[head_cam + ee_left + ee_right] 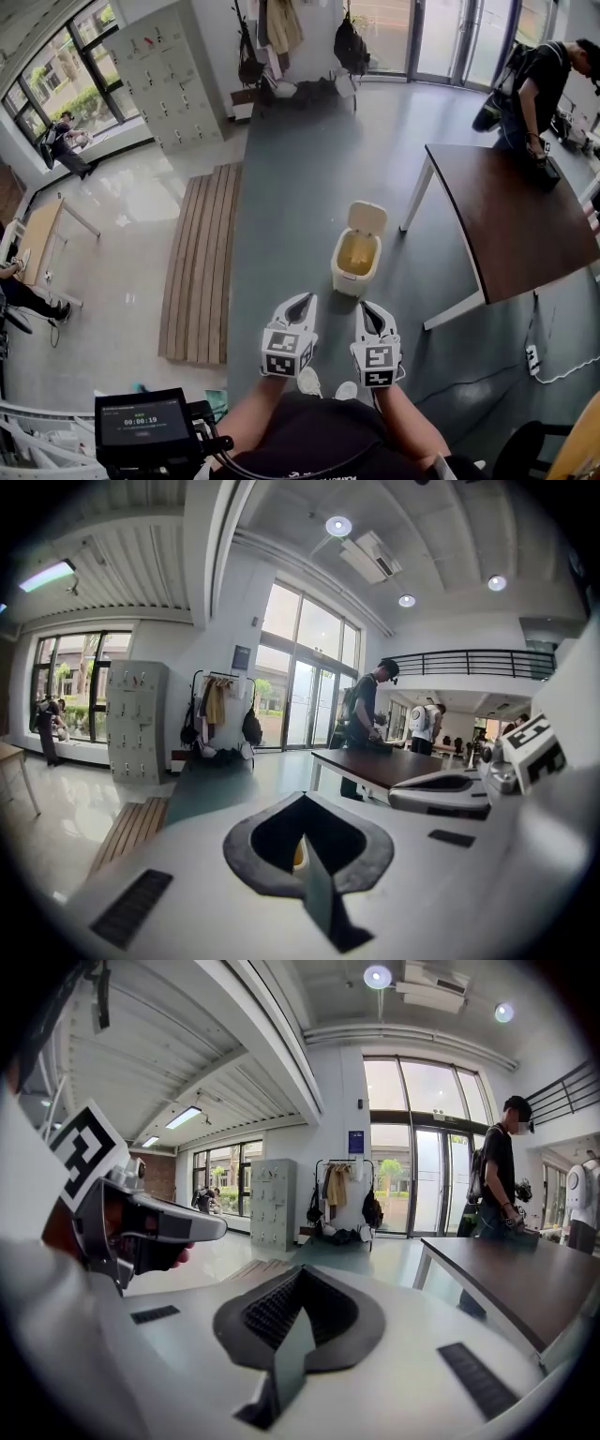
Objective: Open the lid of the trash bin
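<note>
The person is holding both grippers low over the grey floor, side by side and apart from each other. The left gripper is keeping its jaws pressed together with nothing pinched; in the left gripper view only a sliver of yellow and cream is peeking through the seam between the dark pads. The right gripper is likewise showing its jaws closed tip to tip on nothing, which the right gripper view is confirming. The trash bin, cream with a yellowish inside, is standing on the floor at about 12 o'clock from the grippers, near them but touching neither. Its lid is standing upright at the far edge, leaving the mouth uncovered. A dark brown table is sitting at 2 o'clock from the bin, with a person in black leaning over its far end. A slatted wooden platform is lying at 9 o'clock.
</note>
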`<state>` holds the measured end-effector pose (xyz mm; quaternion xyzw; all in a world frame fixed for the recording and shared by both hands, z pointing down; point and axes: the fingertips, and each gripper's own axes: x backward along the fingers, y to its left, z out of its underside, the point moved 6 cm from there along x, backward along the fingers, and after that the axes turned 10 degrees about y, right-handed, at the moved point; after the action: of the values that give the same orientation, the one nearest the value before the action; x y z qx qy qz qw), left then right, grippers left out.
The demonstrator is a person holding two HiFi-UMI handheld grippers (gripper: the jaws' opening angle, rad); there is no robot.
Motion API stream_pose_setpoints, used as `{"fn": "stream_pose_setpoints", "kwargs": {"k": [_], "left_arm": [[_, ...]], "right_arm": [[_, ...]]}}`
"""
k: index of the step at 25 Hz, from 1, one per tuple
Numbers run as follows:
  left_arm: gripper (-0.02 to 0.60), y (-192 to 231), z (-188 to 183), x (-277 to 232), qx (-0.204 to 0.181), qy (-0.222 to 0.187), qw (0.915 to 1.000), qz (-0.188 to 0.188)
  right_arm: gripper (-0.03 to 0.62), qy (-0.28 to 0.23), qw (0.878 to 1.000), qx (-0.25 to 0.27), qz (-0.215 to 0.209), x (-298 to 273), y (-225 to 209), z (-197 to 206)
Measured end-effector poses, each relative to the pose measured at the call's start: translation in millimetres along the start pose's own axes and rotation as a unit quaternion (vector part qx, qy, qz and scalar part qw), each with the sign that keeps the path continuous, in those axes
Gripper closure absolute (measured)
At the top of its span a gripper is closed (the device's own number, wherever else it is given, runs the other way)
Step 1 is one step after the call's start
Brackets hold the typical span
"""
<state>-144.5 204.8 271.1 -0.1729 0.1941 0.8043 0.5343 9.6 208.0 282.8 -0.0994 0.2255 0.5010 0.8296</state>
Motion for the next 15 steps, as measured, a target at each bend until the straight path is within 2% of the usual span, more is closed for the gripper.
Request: {"fn": "stream_pose_setpoints", "kwargs": {"k": [3,6,8,12,15], "left_arm": [[0.583,2.2,0.7,4.2,-0.001,0.003,1.0000,-0.001],[0.583,10.6,5.8,12.3,0.017,-0.003,0.9998,-0.004],[0.583,1.5,14.4,16.4,0.027,-0.007,0.9995,-0.014],[0.583,-12.7,35.3,16.0,0.032,0.030,0.9981,-0.043],[0.583,-11.3,33.8,16.4,0.028,0.025,0.9989,-0.027]], "right_arm": [[0.595,-0.003,1.000,-0.007,-0.004,4.6,3.8,-1.2],[0.595,-0.006,1.000,-0.012,-0.012,11.5,5.3,1.9],[0.595,-0.006,1.000,-0.018,-0.014,22.1,-3.8,14.7],[0.595,0.001,1.000,-0.028,-0.013,24.7,-14.7,33.7],[0.595,-0.012,1.000,-0.026,-0.010,19.0,-9.0,21.5]]}}
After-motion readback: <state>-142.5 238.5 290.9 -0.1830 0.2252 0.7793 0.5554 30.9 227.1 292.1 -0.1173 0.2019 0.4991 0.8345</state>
